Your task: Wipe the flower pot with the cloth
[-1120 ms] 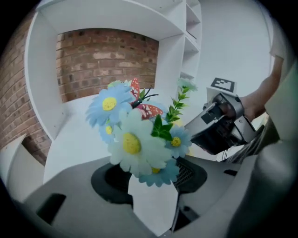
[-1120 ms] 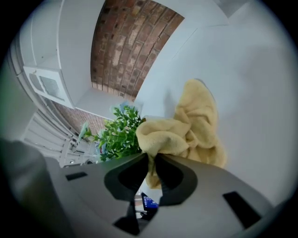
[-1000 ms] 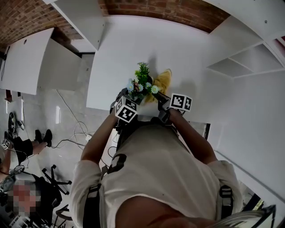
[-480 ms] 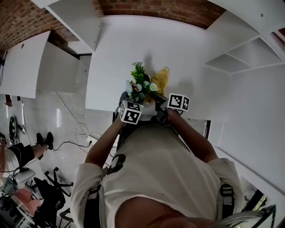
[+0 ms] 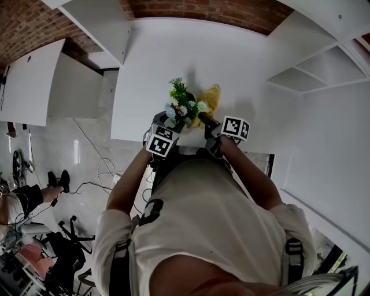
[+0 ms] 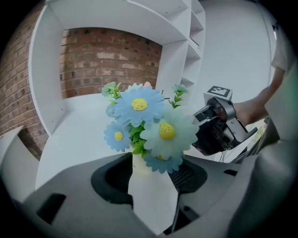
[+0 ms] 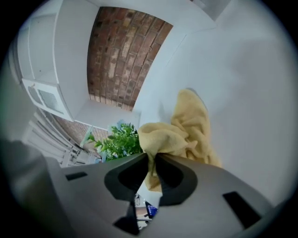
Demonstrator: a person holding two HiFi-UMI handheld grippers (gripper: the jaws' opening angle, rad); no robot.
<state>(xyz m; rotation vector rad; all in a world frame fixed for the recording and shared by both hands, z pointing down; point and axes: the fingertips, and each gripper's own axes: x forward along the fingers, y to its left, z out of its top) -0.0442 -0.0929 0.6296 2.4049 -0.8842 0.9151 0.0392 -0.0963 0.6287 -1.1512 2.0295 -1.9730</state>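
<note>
While the left gripper (image 5: 166, 128) clasps the white flower pot (image 6: 152, 197) between widely parted jaws, pads pressed to both of its sides, the right gripper (image 7: 152, 160) has its jaws nearly together, pinching a fold of the yellow cloth (image 7: 186, 130). Pot and cloth sit close together over the near edge of the white table (image 5: 173, 58); whether the pot rests on it cannot be told. Blue and pale artificial daisies (image 6: 139, 106) with green sprigs (image 7: 118, 139) rise from the pot and crowd the left gripper view, screening much of the tabletop behind them. In the head view the bouquet hides the pot altogether. The bunched cloth hangs just beside the foliage, its loose end lying out past the right gripper's jaws. The tabletop is plain matt white. A red brick wall (image 5: 202, 11) runs behind it, and white open shelves (image 5: 324, 75) stand at the right. Cables (image 5: 95, 170) trail over the pale glossy floor (image 5: 87, 115) at the left, near a black office chair (image 5: 69, 231)
</note>
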